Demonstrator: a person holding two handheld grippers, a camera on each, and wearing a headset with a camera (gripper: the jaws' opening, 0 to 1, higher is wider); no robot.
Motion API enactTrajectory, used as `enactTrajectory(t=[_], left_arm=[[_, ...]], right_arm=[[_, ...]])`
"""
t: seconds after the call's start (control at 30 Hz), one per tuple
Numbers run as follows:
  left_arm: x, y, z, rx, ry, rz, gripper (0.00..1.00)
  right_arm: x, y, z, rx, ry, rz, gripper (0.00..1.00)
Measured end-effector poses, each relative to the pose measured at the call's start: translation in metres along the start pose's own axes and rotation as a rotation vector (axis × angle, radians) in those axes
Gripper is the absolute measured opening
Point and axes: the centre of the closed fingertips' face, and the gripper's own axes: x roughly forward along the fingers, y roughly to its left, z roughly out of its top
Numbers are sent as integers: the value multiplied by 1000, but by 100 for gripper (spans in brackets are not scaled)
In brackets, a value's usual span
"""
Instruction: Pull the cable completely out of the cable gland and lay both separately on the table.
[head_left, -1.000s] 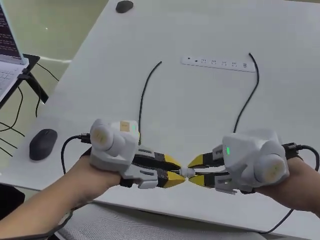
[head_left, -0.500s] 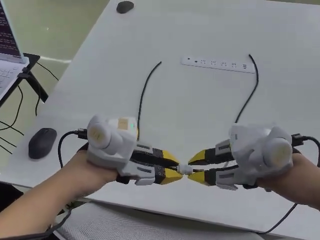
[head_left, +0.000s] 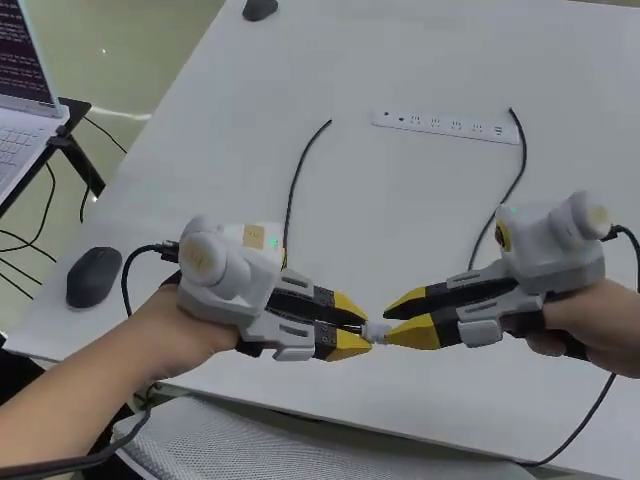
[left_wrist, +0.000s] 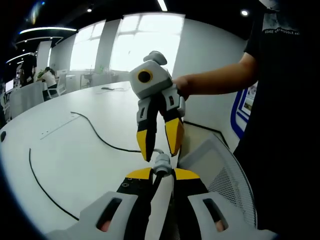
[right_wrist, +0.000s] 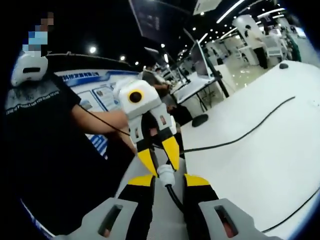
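A small white cable gland (head_left: 374, 334) hangs in the air between both grippers, just above the white table's (head_left: 400, 230) near edge. My left gripper (head_left: 357, 329) comes in from the left, shut on the gland (left_wrist: 161, 162). The right gripper (head_left: 392, 325) faces it tip to tip. In the right gripper view a thin black cable (right_wrist: 173, 196) leaves the gland (right_wrist: 165, 174) and runs back between the right gripper's (right_wrist: 165, 181) shut jaws. Its body is rolled, with the white housing up.
A loose black cable (head_left: 298, 185) lies on the table and runs towards the left gripper. A white power strip (head_left: 445, 125) with its black lead (head_left: 500, 210) lies farther back. A dark mouse (head_left: 92, 276) sits at the left edge, a laptop (head_left: 20, 90) beyond it.
The right gripper has rolled and lifted at its rear, so its housing now stands higher. The tips stay together on the gland. The head view has shifted slightly.
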Motion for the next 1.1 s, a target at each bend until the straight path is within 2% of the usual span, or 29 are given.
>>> enactTrajectory(t=[0.03, 0.07, 0.13, 0.27, 0.43, 0.53, 0.63, 0.7, 0.8, 1.0, 1.1], left_arm=[[0, -1, 0, -3, 0, -3, 15], [0, -1, 0, -3, -1, -4, 15], [-1, -2, 0, -6, -3, -4, 15], [0, -1, -4, -36, 9, -1, 15], [1, -3, -3, -45, 8, -4, 15], [3, -3, -3, -57, 14, -7, 15], [4, -3, -4, -82, 19, -10, 15], [3, -2, -4, -95, 18, -9, 15], [2, -1, -2, -108, 9, -14, 15], [3, -4, -2, -120, 6, -30, 14], [4, -6, -1, -150, -3, -44, 14]], right_arm=[[1, 3, -2, 48, 3, 29, 18], [1, 4, -4, 59, 8, 43, 17], [2, -1, -7, 53, 16, 34, 15], [5, 6, -7, 69, 3, 70, 10], [8, 7, -9, 68, -2, 72, 9], [10, 7, -10, 37, 4, 62, 9], [11, 5, -12, -31, 25, 31, 8], [11, 3, -12, -115, 43, -5, 8], [11, 4, -9, -196, 54, -46, 7], [8, 3, -10, -372, 99, -153, 6], [7, 1, -12, -453, 117, -202, 6]])
